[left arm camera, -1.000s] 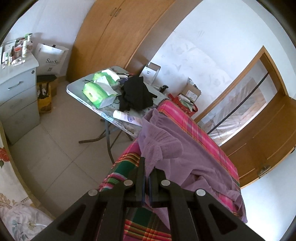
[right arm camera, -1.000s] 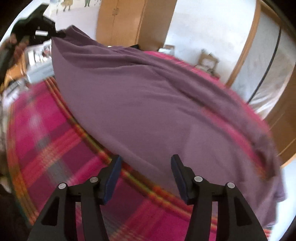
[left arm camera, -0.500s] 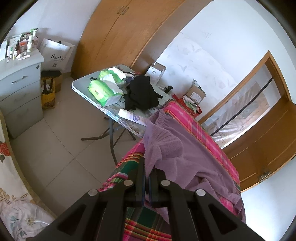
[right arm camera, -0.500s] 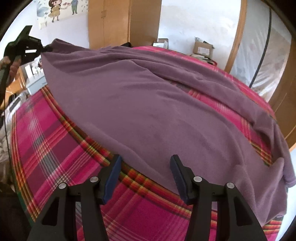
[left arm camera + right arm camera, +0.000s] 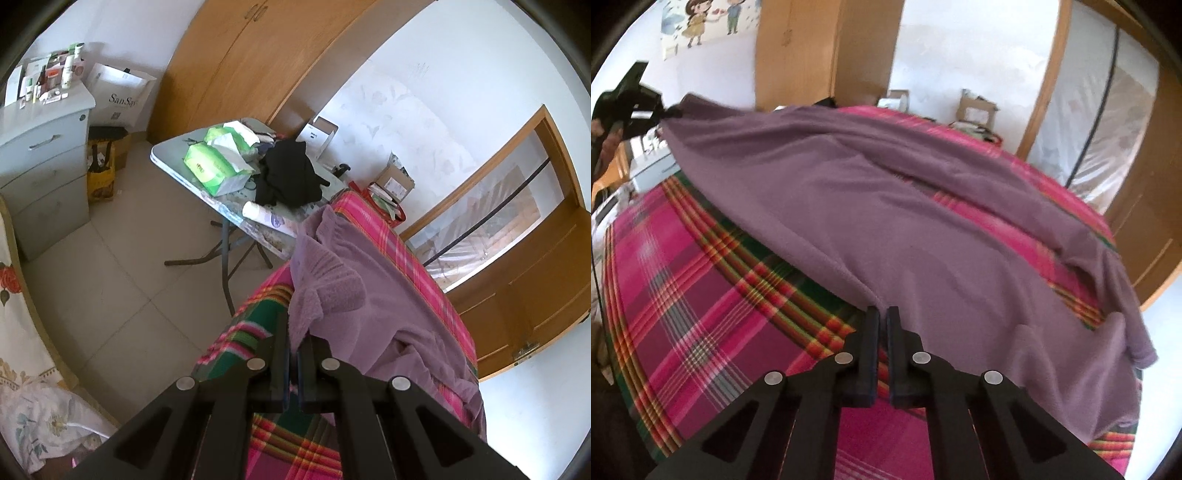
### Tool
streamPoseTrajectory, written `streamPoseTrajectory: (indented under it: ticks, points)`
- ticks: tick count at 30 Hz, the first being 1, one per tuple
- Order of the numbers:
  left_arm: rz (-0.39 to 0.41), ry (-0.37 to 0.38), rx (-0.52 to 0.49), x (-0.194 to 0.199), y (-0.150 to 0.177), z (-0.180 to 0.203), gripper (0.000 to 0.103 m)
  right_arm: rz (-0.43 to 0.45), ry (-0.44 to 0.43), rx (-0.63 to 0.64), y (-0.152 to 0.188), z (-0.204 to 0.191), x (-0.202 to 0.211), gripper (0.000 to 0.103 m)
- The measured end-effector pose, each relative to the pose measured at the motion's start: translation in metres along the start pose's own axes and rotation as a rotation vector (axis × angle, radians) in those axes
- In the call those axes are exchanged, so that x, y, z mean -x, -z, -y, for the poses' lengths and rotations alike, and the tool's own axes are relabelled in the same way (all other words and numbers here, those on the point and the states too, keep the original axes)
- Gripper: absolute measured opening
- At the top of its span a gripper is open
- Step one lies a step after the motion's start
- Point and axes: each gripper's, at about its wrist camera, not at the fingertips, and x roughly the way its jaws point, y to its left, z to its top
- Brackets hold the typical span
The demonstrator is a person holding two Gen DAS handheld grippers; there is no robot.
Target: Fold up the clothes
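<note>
A purple garment (image 5: 886,206) lies spread over a bed covered in pink plaid cloth (image 5: 701,295). My right gripper (image 5: 882,317) is shut on its near edge, where the fabric puckers into a small crease at the tips. In the left wrist view, my left gripper (image 5: 293,332) is shut on a ribbed corner of the same purple garment (image 5: 369,295), lifted a little off the plaid cloth (image 5: 373,225). The right wrist view also shows the left gripper (image 5: 631,103) at the far left, pulling that corner taut.
Beyond the bed's end stands a folding table (image 5: 166,155) with green tissue packs (image 5: 210,166) and a black cloth (image 5: 291,177). A grey drawer chest (image 5: 44,155) is at the left, a wooden wardrobe (image 5: 240,66) behind it. Tiled floor (image 5: 110,277) lies between them.
The right jaws went from wide open to shut on the garment's near edge. The left gripper stayed shut on its corner, with the garment now stretched flatter between the two.
</note>
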Motion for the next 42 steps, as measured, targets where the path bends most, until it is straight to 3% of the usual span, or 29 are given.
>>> streamPoseTrajectory:
  ticks: [6,13,24,30,42]
  points:
    - [-0.032,0.023,0.017,0.005,0.024,-0.003,0.002,0.049,0.062,-0.029,0.004,0.013,0.032,0.003]
    - [-0.074,0.055,0.098,0.008,0.056,-0.018,0.002,0.065,0.111,-0.036,0.019,0.015,0.059,0.003]
    - [-0.133,0.125,0.141,0.016,0.099,-0.023,0.002,0.063,0.18,-0.1,0.054,0.026,0.101,0.003]
    - [-0.165,0.125,0.168,0.019,0.118,-0.032,0.002,0.072,0.202,-0.115,0.066,0.018,0.124,0.003]
    - [-0.191,0.092,0.221,0.022,0.13,-0.06,0.002,-0.061,0.139,-0.117,0.086,0.004,0.11,0.003]
